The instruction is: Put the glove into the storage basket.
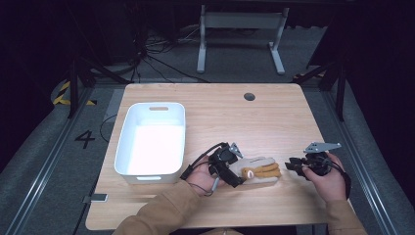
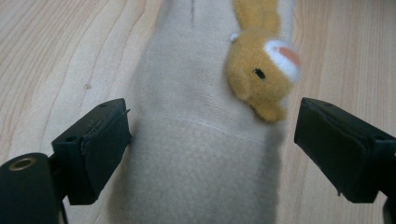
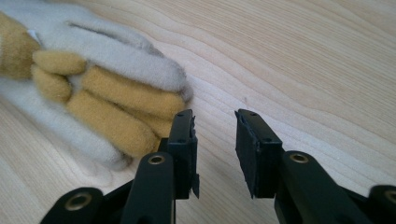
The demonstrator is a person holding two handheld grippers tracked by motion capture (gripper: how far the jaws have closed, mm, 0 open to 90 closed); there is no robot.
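Now we have our left hand-held gripper (image 2: 205, 154) spread wide over the cuff end of the beige glove (image 2: 201, 154), one jaw on each side of the fabric and neither yet pressing it; the glove lies flat on the wooden surface (image 1: 274, 122), directly between and ahead of those jaws, with a small orange plush animal (image 2: 261, 74) sewn on just beyond them, toward the right jaw. Our right hand-held gripper (image 3: 215, 140) rests a little past the glove's fingertip end, jaws parted by a narrow gap and holding nothing, the beige and orange glove fingers (image 3: 126, 98) just to their left. To take the cuff well, we judge we should lower the left jaws until they straddle the full thickness, keep them behind the plush animal so it is not pinched, and close squarely across the fabric. Farther off, beyond the left hand-held gripper, the white bin (image 1: 151, 139) stands well apart from the glove.
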